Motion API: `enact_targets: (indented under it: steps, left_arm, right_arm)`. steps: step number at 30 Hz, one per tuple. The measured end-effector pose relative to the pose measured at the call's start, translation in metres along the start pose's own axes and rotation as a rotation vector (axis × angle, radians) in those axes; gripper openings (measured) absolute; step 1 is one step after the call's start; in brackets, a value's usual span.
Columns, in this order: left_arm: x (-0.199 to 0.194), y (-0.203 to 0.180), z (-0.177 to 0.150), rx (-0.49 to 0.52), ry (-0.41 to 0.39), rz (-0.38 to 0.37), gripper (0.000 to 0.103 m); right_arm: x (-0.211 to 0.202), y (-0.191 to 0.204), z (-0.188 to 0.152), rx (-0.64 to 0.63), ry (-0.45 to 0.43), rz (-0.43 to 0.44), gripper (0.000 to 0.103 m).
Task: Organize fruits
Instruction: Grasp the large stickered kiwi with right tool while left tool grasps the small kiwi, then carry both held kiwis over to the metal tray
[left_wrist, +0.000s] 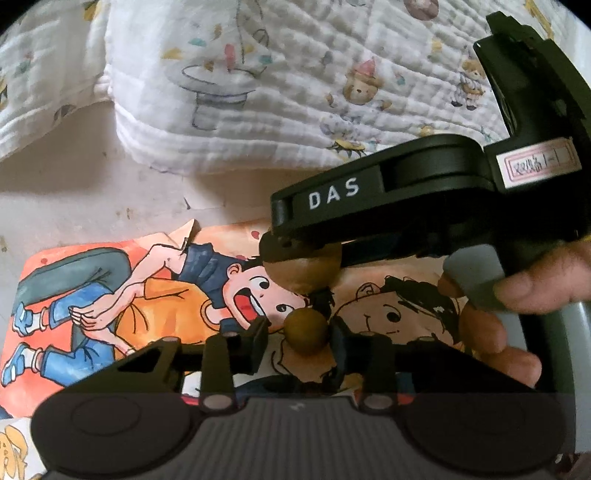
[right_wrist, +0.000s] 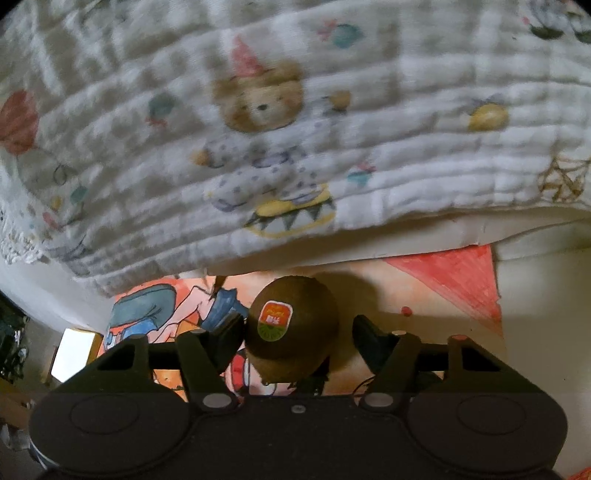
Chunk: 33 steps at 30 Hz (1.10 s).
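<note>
Left gripper (left_wrist: 299, 334) is clamping a small brown fruit (left_wrist: 306, 330); right gripper (right_wrist: 299, 332) is straddling a stickered kiwi (right_wrist: 291, 325), jaws open, over the cartoon drawing (left_wrist: 110, 295). Quilt (right_wrist: 258, 129) is crowding the far edge.

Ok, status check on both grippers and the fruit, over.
Left gripper shut on small kiwi. Right gripper around stickered kiwi, grip unclear. Blanket just beyond.
</note>
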<state>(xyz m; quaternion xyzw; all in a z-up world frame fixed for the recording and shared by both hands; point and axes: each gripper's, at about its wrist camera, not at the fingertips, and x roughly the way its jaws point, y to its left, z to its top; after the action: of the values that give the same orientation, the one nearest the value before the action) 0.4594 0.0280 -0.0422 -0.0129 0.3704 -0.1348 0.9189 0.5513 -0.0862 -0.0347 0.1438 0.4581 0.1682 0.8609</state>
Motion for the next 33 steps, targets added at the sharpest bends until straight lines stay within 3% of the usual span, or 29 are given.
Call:
enact_targets:
  steps: [3,12,19,33]
  left_arm:
    - [0.000,0.000,0.000,-0.011,0.001,-0.016,0.030]
    - [-0.002,-0.001,-0.001,-0.019,0.006,-0.019,0.029]
    - [-0.006,0.006,0.000,-0.089,0.025,-0.038,0.029]
    - [-0.030,0.008,-0.004,-0.118,0.027,-0.047,0.029]
  right_arm:
    - [0.003,0.007,-0.001,-0.008,0.015,0.002,0.058]
    - [0.007,0.018,-0.002,-0.039,0.014,-0.019,0.057]
    - [-0.007,0.008,-0.014,-0.016,0.005,0.012,0.056]
    - [-0.034,-0.023,-0.022,0.056,0.007,0.070,0.056]
